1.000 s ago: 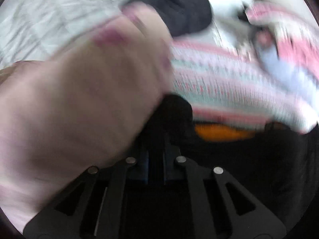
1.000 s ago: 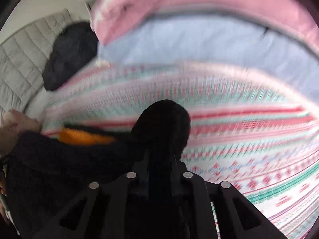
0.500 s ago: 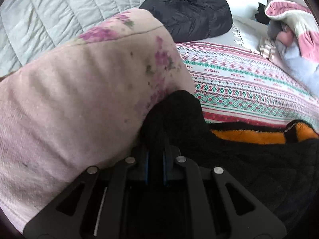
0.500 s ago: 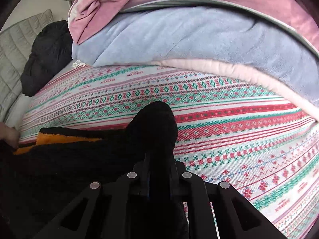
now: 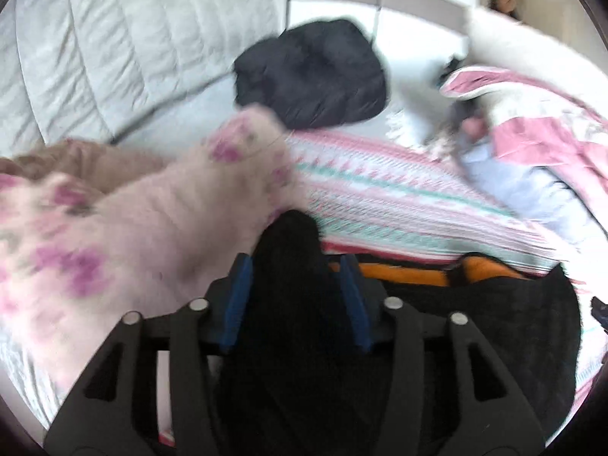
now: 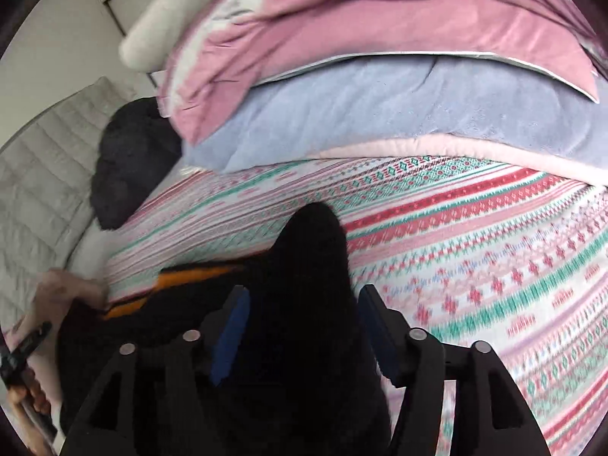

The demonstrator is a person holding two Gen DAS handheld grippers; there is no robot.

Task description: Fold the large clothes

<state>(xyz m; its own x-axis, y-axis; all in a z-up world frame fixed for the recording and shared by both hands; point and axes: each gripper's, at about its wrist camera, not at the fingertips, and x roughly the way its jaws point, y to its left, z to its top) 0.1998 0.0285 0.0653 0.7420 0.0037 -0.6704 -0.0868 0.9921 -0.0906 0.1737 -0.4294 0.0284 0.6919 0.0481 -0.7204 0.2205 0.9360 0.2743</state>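
Observation:
A black fleece garment (image 5: 494,323) with an orange lining (image 5: 399,275) lies on the patterned bedspread. My left gripper (image 5: 294,266) is over its left corner. Its jaws are opening, and a hump of the black cloth stands loose between the blue pads (image 5: 239,296). In the right wrist view the same garment (image 6: 171,323) stretches off to the left, its orange lining (image 6: 190,277) showing. My right gripper (image 6: 304,292) is at the right corner, jaws also opening, with a black fold rising between its pads (image 6: 231,326) and not pinched.
The striped bedspread (image 6: 494,266) covers the bed. A pink floral cushion (image 5: 152,235) presses in at the left gripper's left. A black puffy jacket (image 5: 311,72) lies by the grey quilted headboard (image 5: 133,38). Pink and lilac blankets (image 6: 380,114) are piled at the far right.
Both grippers were shut on the black cloth and now stand with their pads spread apart. Both have drawn back and up a little, and the views are blurred by motion.

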